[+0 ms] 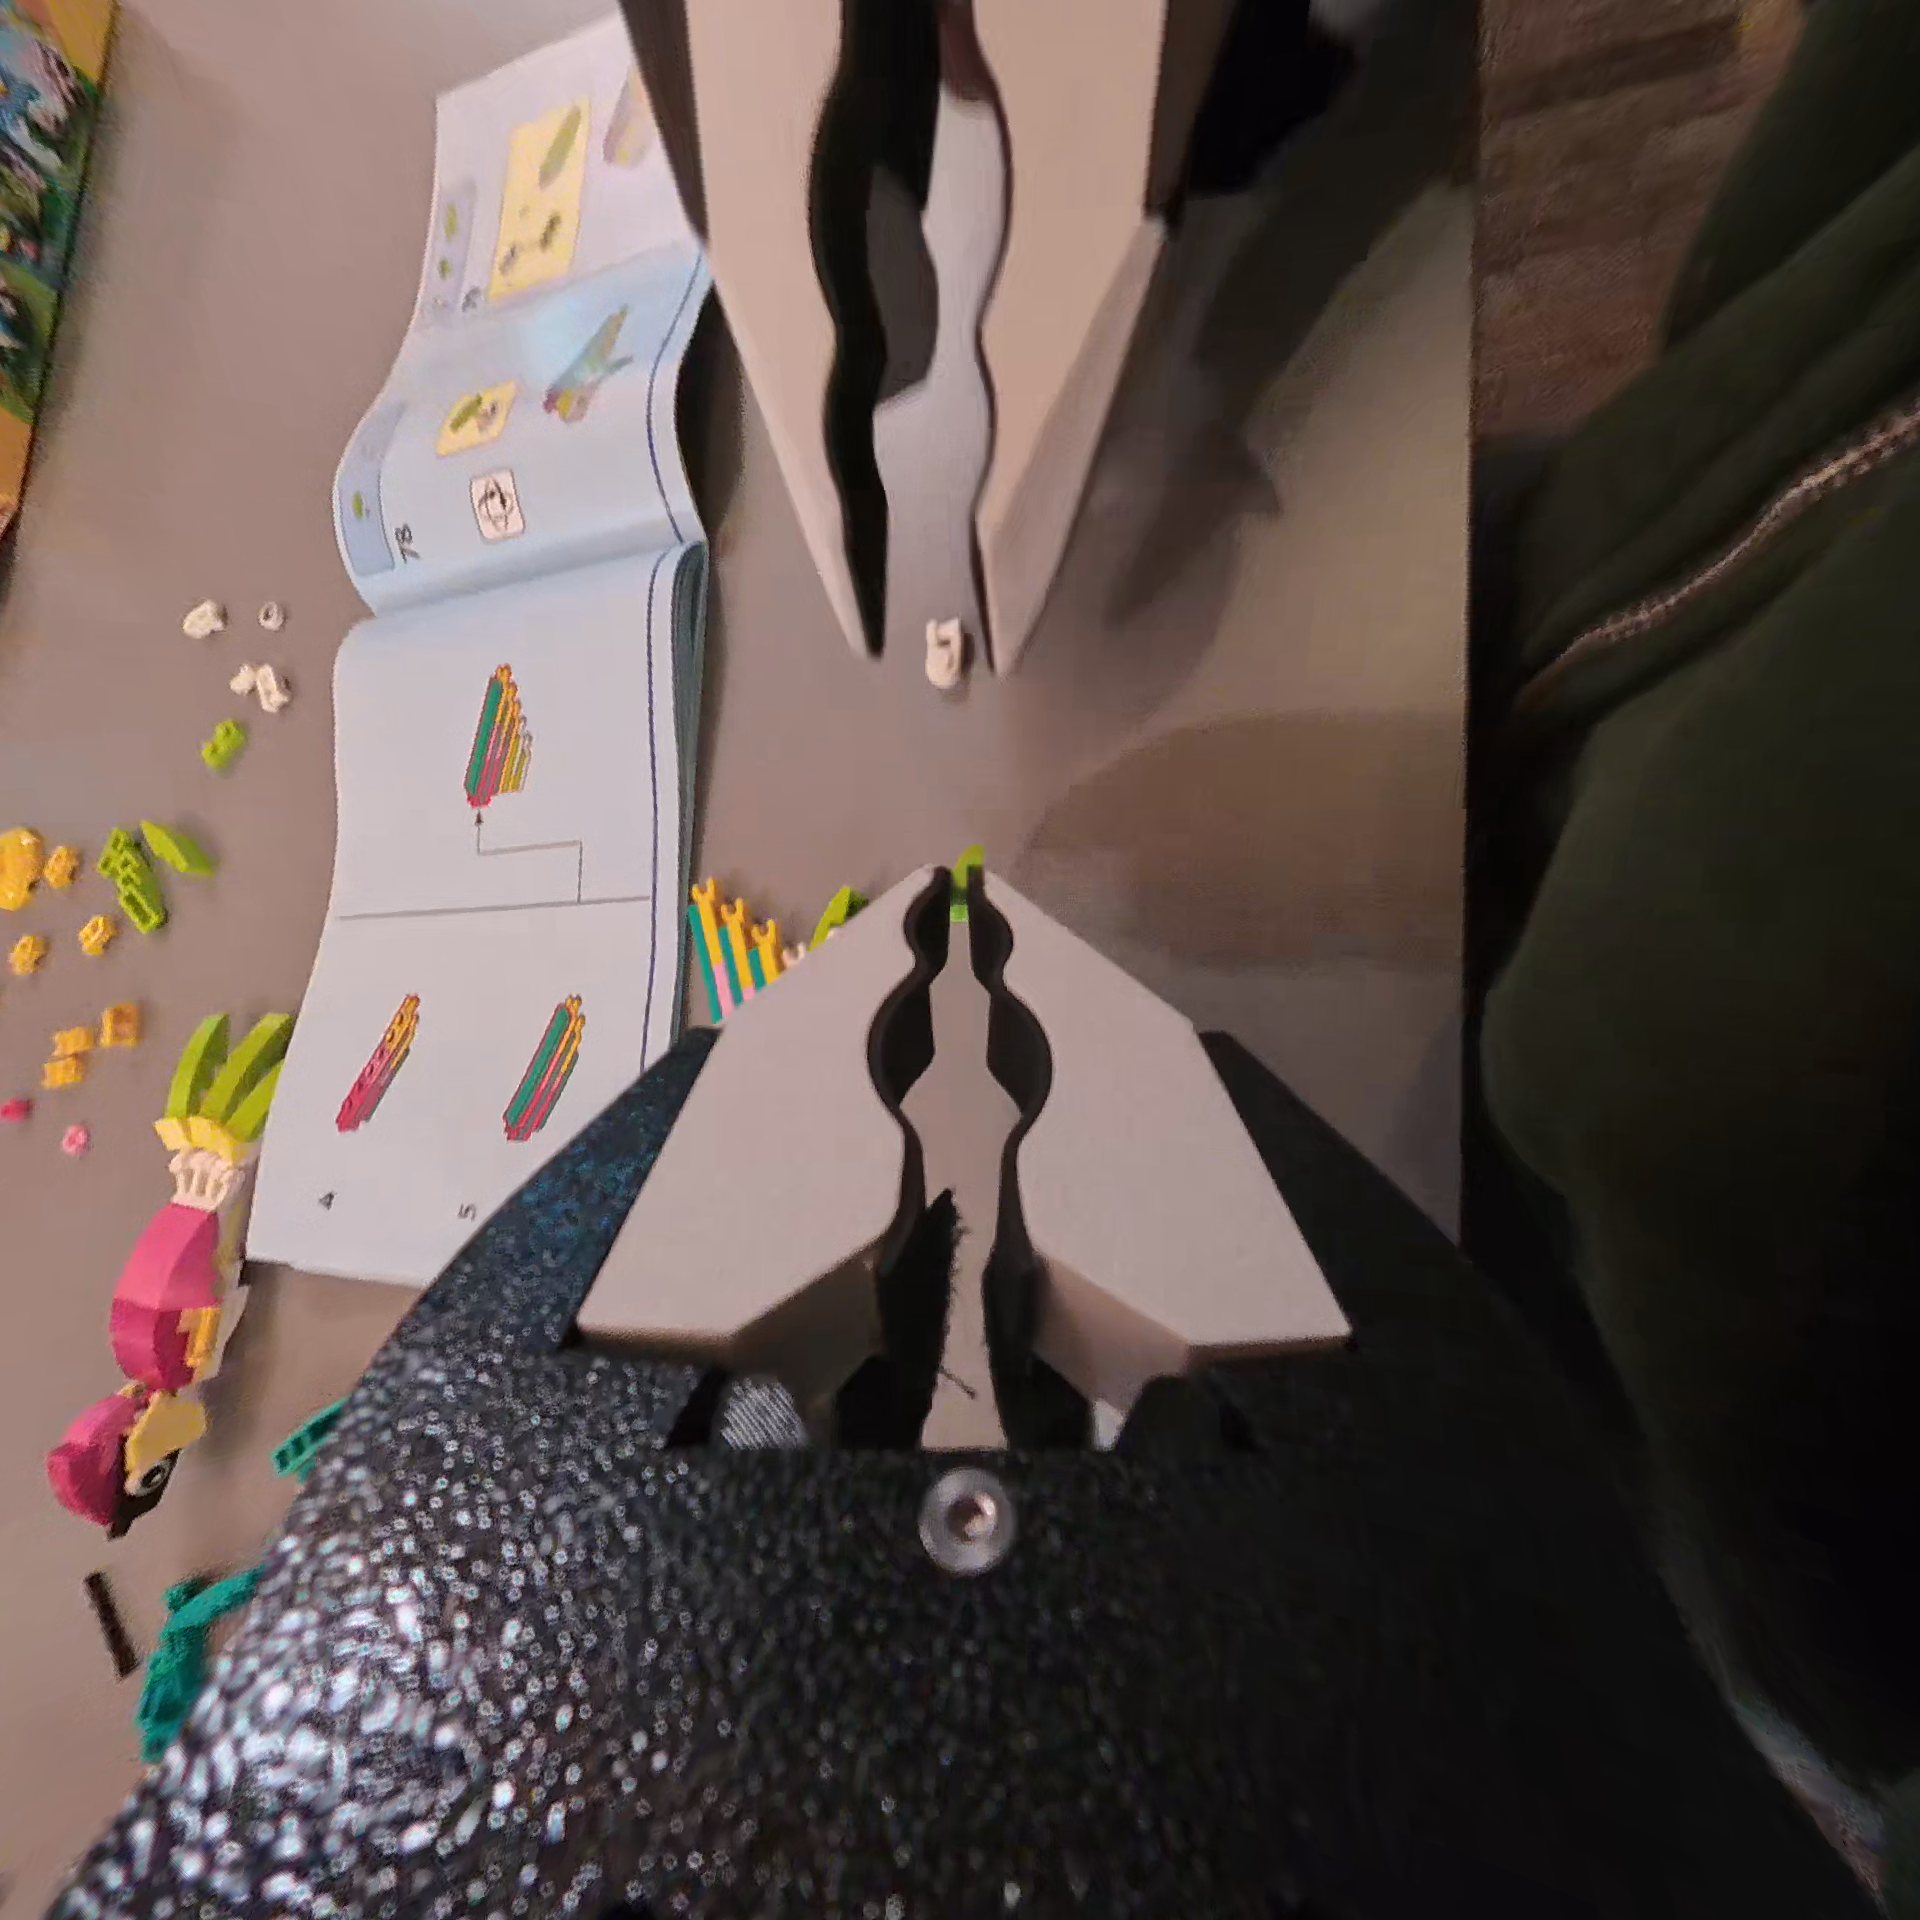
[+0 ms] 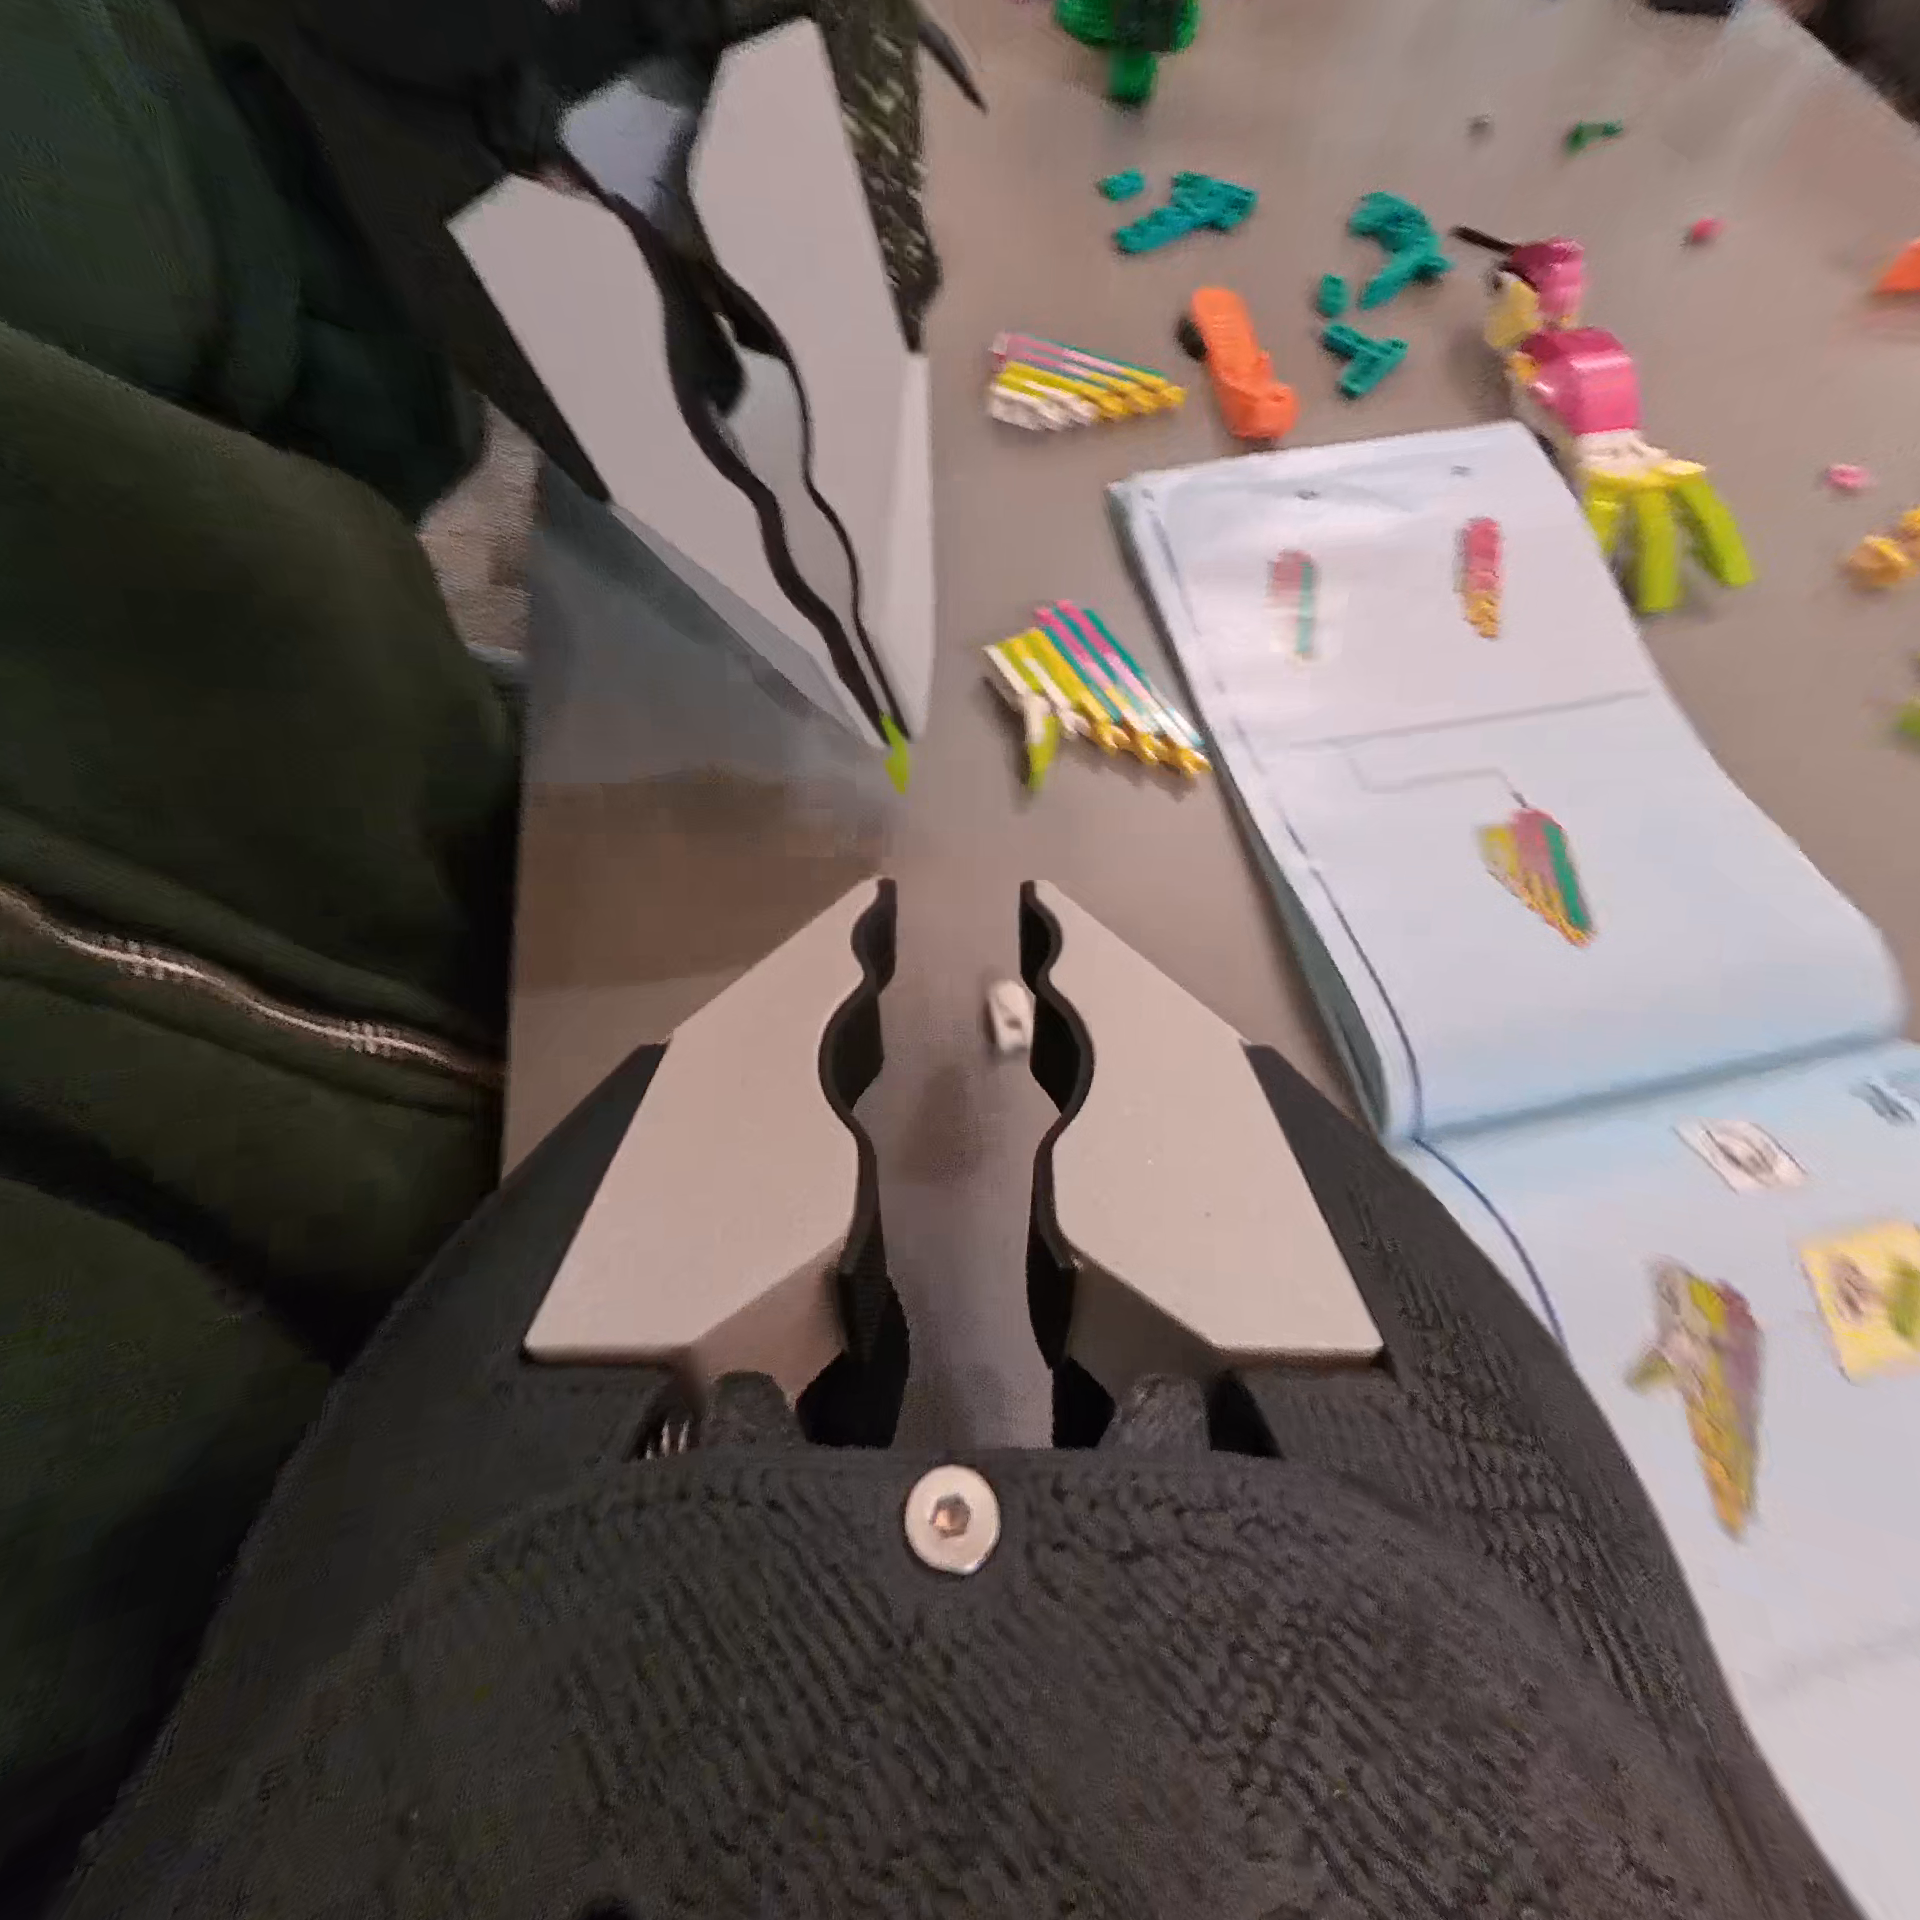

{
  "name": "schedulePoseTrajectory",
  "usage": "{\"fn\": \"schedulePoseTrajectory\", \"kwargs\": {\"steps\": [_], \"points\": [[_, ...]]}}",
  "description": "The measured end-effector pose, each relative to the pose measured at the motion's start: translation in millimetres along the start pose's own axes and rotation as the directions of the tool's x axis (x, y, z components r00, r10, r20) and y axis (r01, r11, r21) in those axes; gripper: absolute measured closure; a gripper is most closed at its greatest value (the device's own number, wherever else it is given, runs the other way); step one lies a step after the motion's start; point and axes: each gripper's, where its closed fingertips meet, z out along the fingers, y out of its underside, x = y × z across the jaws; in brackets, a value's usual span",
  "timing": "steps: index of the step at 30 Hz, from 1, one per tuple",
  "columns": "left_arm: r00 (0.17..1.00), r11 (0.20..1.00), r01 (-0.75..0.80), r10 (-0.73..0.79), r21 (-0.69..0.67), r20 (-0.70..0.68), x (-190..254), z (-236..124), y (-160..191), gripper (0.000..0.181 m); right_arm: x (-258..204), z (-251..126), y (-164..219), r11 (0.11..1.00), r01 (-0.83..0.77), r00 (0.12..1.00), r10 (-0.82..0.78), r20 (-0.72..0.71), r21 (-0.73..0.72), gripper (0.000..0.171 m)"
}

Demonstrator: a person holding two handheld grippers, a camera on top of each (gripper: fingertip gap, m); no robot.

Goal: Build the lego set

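My left gripper [image 1: 961, 881] is shut on a small lime green piece [image 1: 966, 873], which also shows at its tips in the right wrist view [image 2: 896, 750]. My right gripper [image 2: 956, 891] is open, its fingers on either side of a small white piece [image 2: 1006, 1016] lying on the grey table; the same piece shows between its tips in the left wrist view [image 1: 943, 649]. The two grippers face each other, a short gap apart. A striped wing assembly [image 2: 1091, 691] lies beside the open instruction booklet [image 2: 1507, 727]. A pink parrot build [image 1: 166, 1309] lies at the left.
A second striped wing [image 2: 1081, 384], an orange piece [image 2: 1242, 369] and teal pieces [image 2: 1382, 260] lie farther off. Loose yellow, lime and white bits [image 1: 125, 862] lie left of the booklet [image 1: 499, 831]. A person's dark green sleeve [image 2: 208, 831] covers the table edge [image 1: 1465, 727]. The set's box [image 1: 42, 260] lies at far left.
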Motion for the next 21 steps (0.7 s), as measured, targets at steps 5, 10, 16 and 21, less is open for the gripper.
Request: {"fn": "schedulePoseTrajectory", "kwargs": {"steps": [5,10,16,21], "points": [[0.993,0.991,0.080,-0.069,0.112,-0.096,8,-4,-22,0.181,-21,15,-13,0.999,0.036,0.990,-0.040,0.135,0.025,0.155],[0.986,0.979,0.117,-0.095,0.165,-0.136,8,-11,-35,0.181,-28,9,-25,0.995,0.014,0.982,-0.033,0.188,0.102,0.167],[0.932,0.789,0.357,-0.338,0.500,-0.132,-32,-45,-76,0.166,-6,-31,-71,0.856,-0.201,0.974,0.121,0.193,0.476,0.167],[0.791,0.437,0.605,-0.425,0.666,-0.440,-51,-73,-108,0.164,8,-80,-111,0.525,-0.425,0.902,0.177,0.394,0.737,0.168]]}}
